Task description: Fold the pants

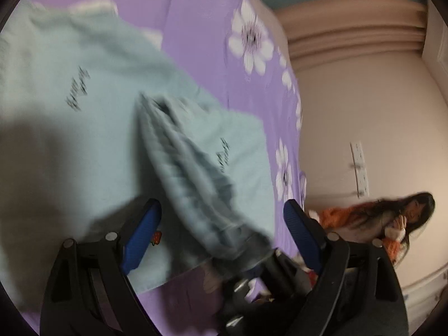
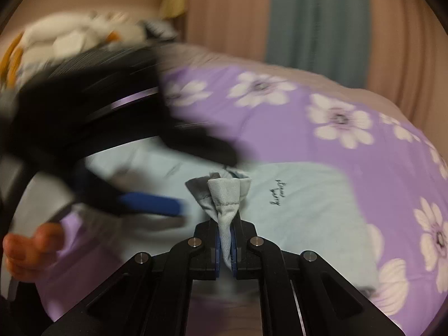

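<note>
Light blue pants (image 1: 84, 128) with small black script print lie on the purple flowered bedsheet (image 1: 201, 28). My left gripper (image 1: 221, 218) is open just above them, blue pads apart, with a bunched fold of the pants (image 1: 190, 173) between the fingers. In the right wrist view, my right gripper (image 2: 226, 240) is shut on a pinched hem of the pants (image 2: 225, 196), lifted off the flat part of the pants (image 2: 302, 212). The left gripper (image 2: 151, 201) appears there as a blurred black shape at the left.
The bedsheet (image 2: 322, 145) covers the bed, whose edge falls off at the right in the left wrist view. A person with long dark hair (image 1: 406, 218) sits by the wall. Curtains (image 2: 316, 16) hang behind. Stuffed toys (image 2: 78, 36) lie at the bed's far left.
</note>
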Demonstrator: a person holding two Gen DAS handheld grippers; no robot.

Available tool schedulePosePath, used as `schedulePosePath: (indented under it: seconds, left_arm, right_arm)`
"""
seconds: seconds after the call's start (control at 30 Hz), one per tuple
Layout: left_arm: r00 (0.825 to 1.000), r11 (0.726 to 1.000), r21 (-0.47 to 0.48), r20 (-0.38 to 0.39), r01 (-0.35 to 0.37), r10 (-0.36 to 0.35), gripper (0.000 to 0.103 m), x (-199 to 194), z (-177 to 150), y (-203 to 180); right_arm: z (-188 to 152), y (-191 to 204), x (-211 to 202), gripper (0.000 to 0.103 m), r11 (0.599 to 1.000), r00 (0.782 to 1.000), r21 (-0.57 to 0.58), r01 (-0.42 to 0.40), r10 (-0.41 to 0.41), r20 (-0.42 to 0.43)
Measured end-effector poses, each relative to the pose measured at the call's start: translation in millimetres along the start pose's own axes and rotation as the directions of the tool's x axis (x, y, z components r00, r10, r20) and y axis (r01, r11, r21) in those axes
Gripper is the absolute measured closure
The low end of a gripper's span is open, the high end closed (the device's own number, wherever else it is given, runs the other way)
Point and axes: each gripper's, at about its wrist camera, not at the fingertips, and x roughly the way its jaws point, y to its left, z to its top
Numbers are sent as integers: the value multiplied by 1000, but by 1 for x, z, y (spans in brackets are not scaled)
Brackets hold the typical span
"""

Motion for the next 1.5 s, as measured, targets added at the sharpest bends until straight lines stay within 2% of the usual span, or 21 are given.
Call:
schedulePosePath:
  seconds: [0.07,0.1,0.13,0.23,0.43,0.67,0.73,0.77,0.8,0.83,0.87,0.93,1.03,1.07,1.13,1.2,1.23,1.3,1.37,1.43,1.5]
  left_arm:
    - [1000,999,26,-7,-31,31,34,3,2,0]
    - [999,998,34,-6,-45,45,57,5,3,1]
    - [998,998,39,-10,-58,59,74,6,4,2]
    - [996,993,66,-9,-93,94,91,7,6,4]
    - [991,984,121,65,-127,120,91,-7,5,7]
    - [975,966,181,158,-185,157,91,-38,26,8]
    - [967,958,183,166,-222,193,90,-44,29,16]
    - [956,948,172,165,-270,242,89,-43,31,24]
    - [943,936,155,163,-315,291,81,-44,32,32]
    - [929,924,136,154,-358,337,81,-42,33,42]
    - [928,925,117,144,-361,344,83,-44,33,51]
    - [937,937,111,156,-330,312,83,-54,30,56]
    - [916,913,145,197,-380,350,78,-67,25,48]
    - [909,906,157,215,-392,356,78,-73,23,43]
    - [911,909,173,238,-380,336,77,-78,19,35]
    - [926,918,203,241,-340,290,77,-80,14,22]
    - [935,921,225,236,-318,265,77,-77,11,14]
    - [950,920,271,214,-282,228,77,-65,2,0]
    - [955,909,306,175,-284,240,78,-39,-7,-11]
    - [940,885,320,147,-339,307,86,-16,-14,-8]
    - [910,854,314,147,-415,388,94,0,-18,4]
  right_arm:
    - [-4,15,5,96,998,1000,-60,13,-14,-8]
    - [-6,20,5,96,996,1000,-82,26,-26,-8]
    - [-8,22,4,96,994,999,-102,36,-37,-5]
    - [-11,19,2,96,993,999,-109,37,-39,-11]
    - [-4,21,4,96,992,999,-116,44,-46,-13]
    - [19,47,10,96,991,999,-125,39,-35,29]
    - [24,53,16,96,993,999,-118,16,-12,31]
    - [27,58,23,96,992,1000,-126,-2,5,24]
    - [28,61,32,94,991,1000,-136,-18,18,0]
    - [27,63,41,85,990,999,-133,-42,37,-40]
    - [24,63,53,82,990,991,-111,-82,70,-112]
    - [20,59,63,74,991,976,-55,-121,109,-186]
    - [18,44,47,57,982,968,-12,-188,183,-172]
    - [19,38,42,56,977,962,8,-213,211,-171]
    - [23,21,31,56,956,945,83,-281,290,-151]
    - [27,-1,19,56,931,938,195,-309,332,-96]
    - [30,-13,14,56,922,942,240,-305,329,-69]
    - [32,-39,4,56,907,966,343,-243,260,-4]
    - [33,-48,3,58,910,985,384,-156,174,-12]
    - [31,-54,14,76,910,988,403,-98,136,-67]
    - [25,-61,36,83,906,982,416,-75,140,-130]
